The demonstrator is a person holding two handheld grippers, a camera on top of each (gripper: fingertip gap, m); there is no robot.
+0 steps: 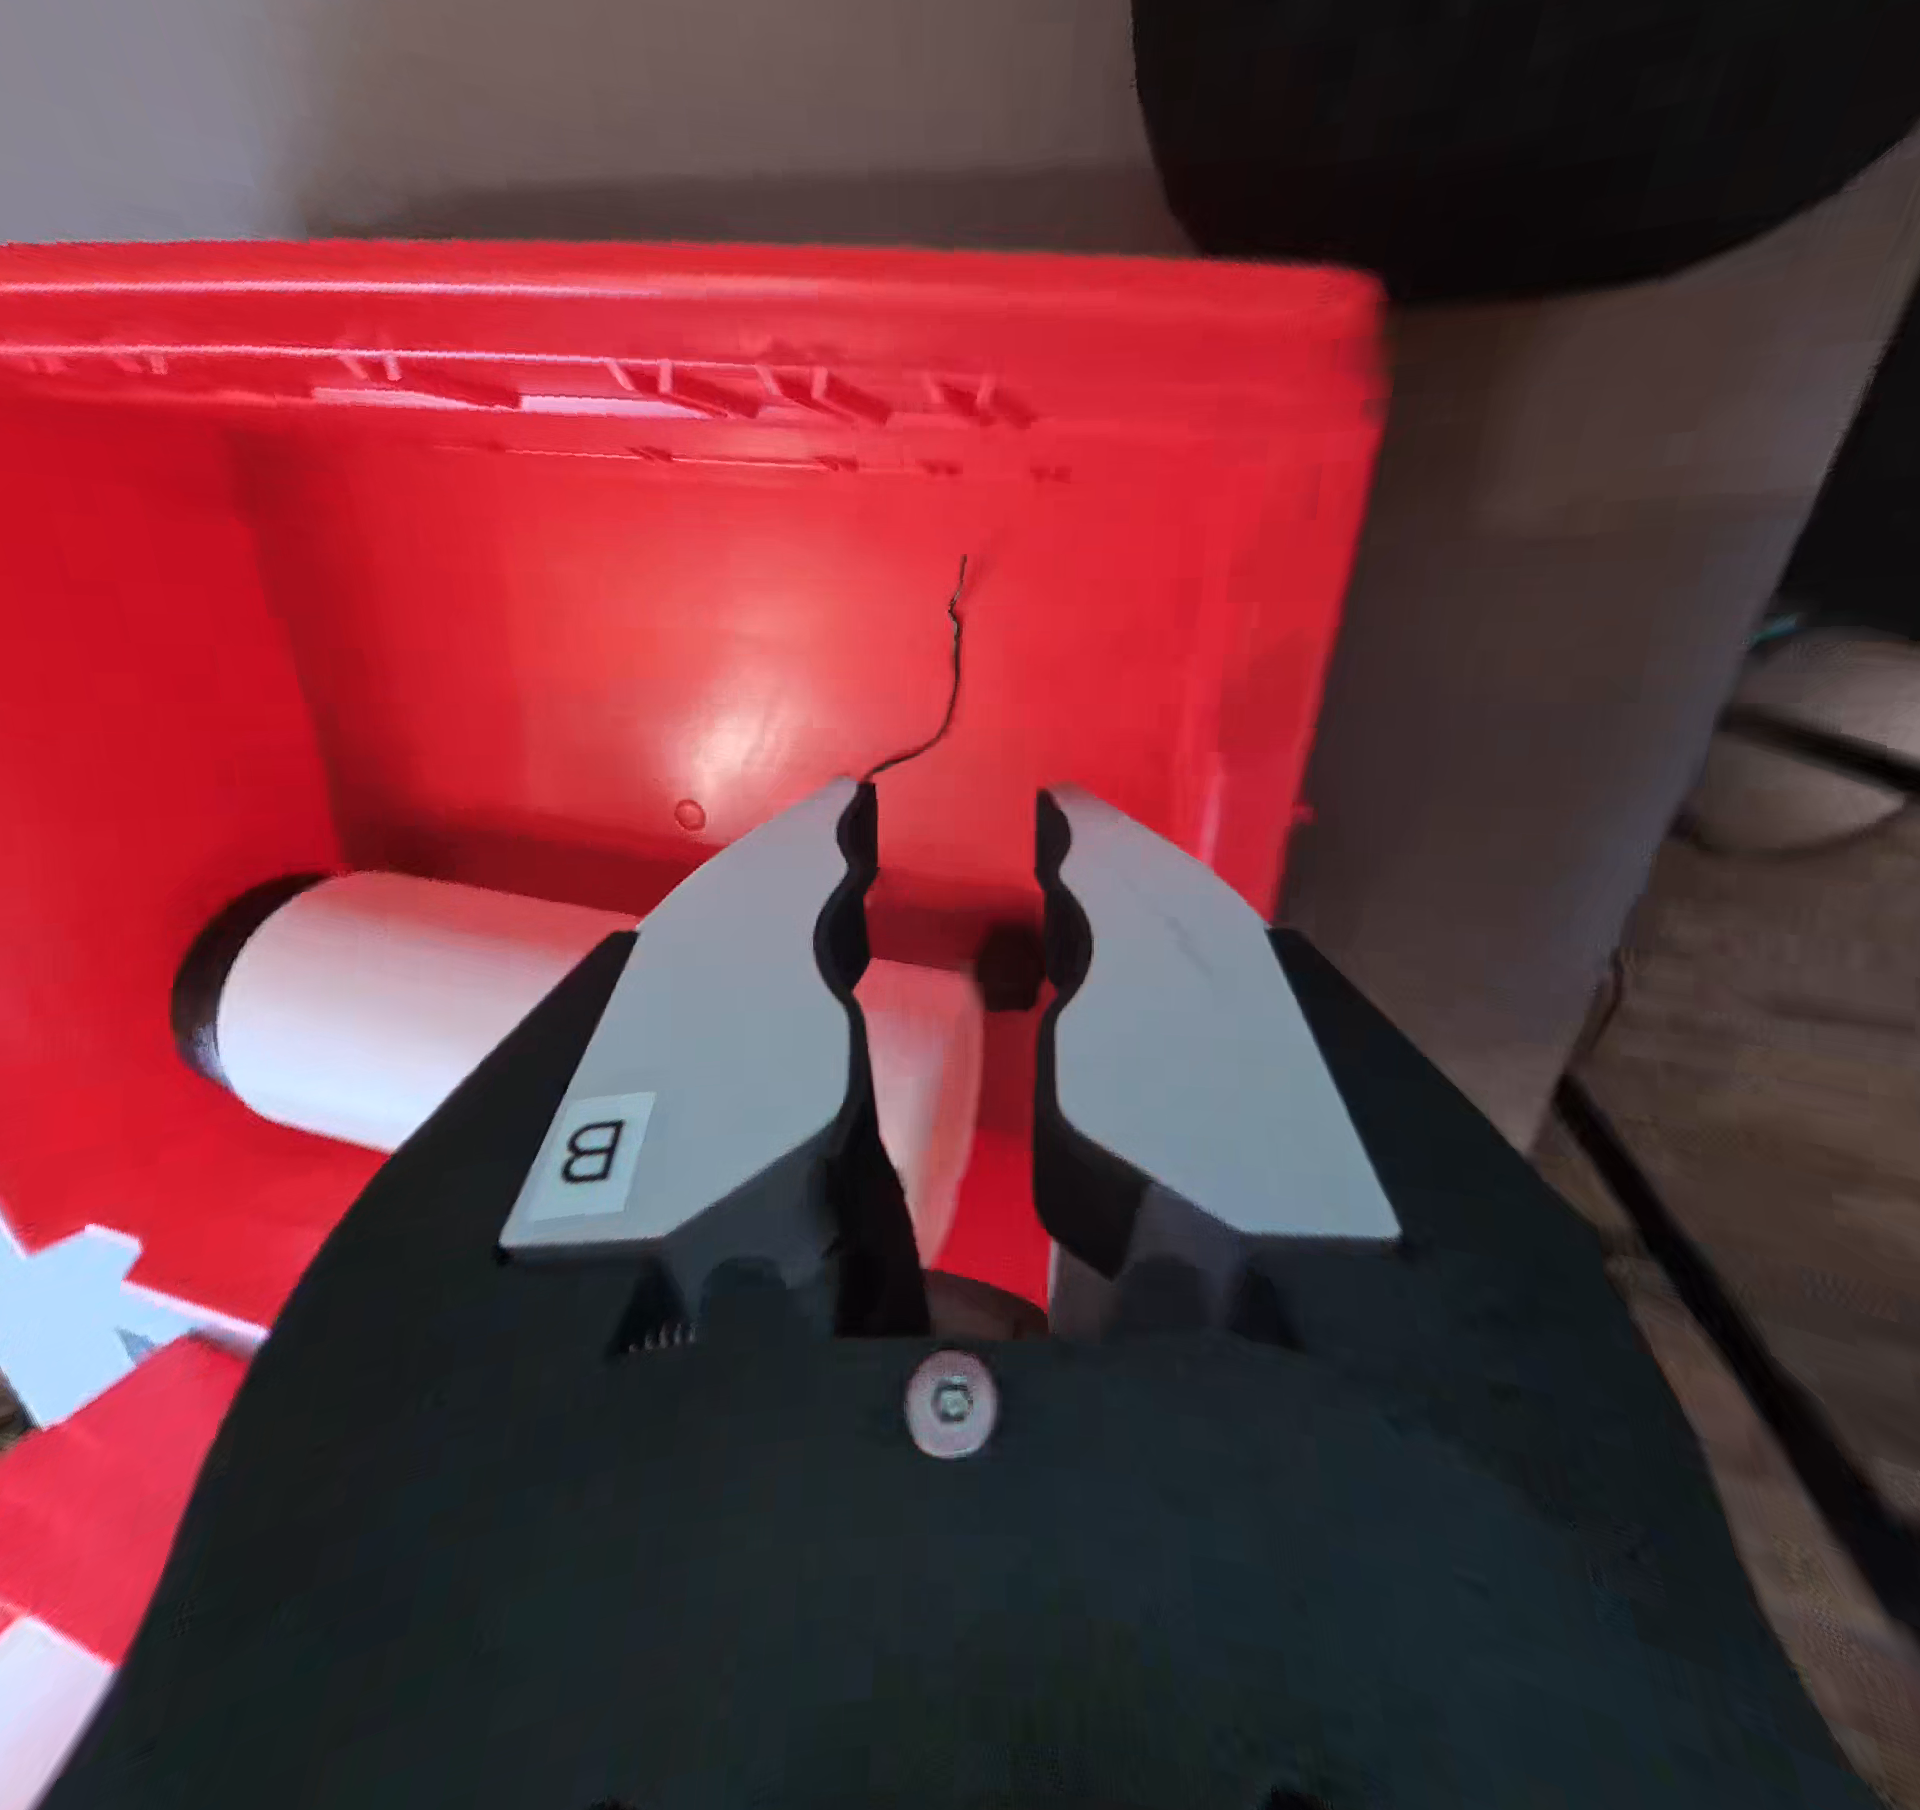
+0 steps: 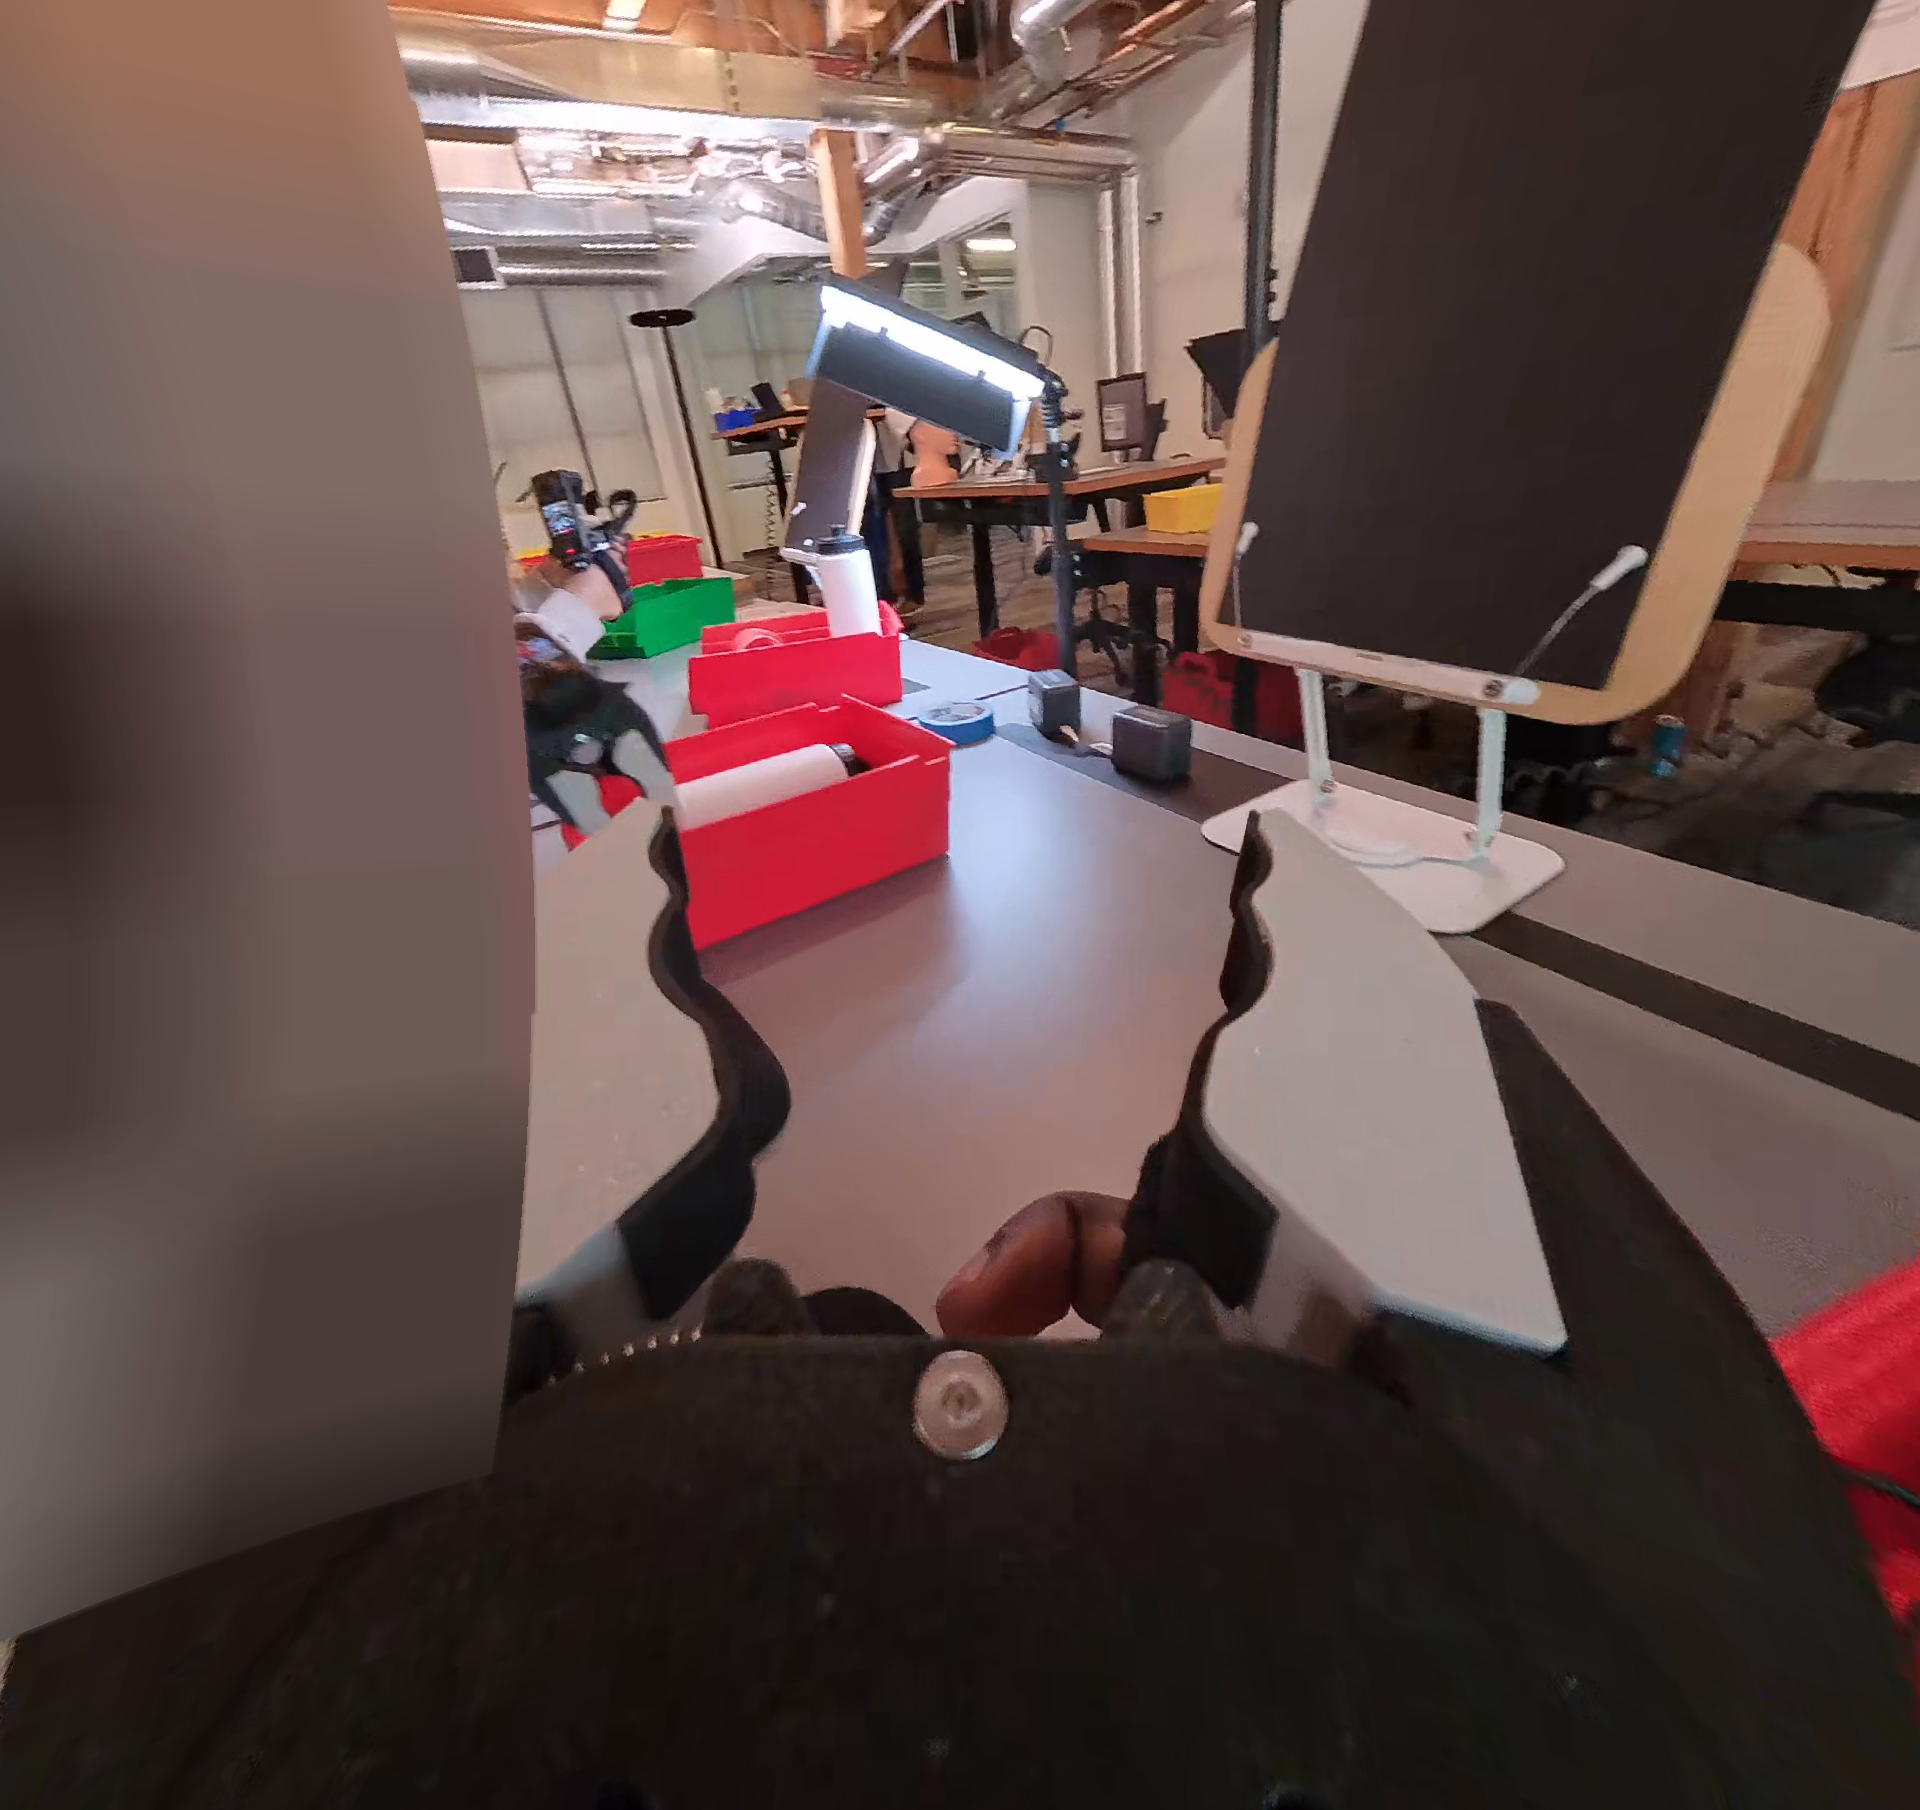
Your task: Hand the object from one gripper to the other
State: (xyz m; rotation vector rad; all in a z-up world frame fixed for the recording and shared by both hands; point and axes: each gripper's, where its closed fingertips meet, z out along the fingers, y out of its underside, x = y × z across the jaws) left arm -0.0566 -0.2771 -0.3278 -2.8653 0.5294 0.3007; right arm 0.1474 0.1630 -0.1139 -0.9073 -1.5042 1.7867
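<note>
Right up close, the right gripper has its jaws spread wide with nothing between them, only bare grey table showing through the gap. A fingertip peeks out at the base of the fingers, tucked against the right-hand one. A big blurred patch fills the whole left side of the right wrist view, so nothing can be read there.

Over in the left wrist view, the left gripper hangs over the red bin, jaws parted by a modest gap and holding nothing. A thin black thread curls up from the tip of its left finger.

And there is the object: the white bottle lies on its side on the bin floor, dark cap end to the left, and the left finger covers much of its near end. A small black piece sits on the floor between the fingers.

Beyond the right gripper's tips, the same bin and bottle sit on the table, with the left gripper poised at the bin's near left corner. To the right stands a dark panel on a white stand, well apart from the bin. Farther back: another red bin, a blue tape roll, a green bin, an upright white bottle and a lit lamp panel.
</note>
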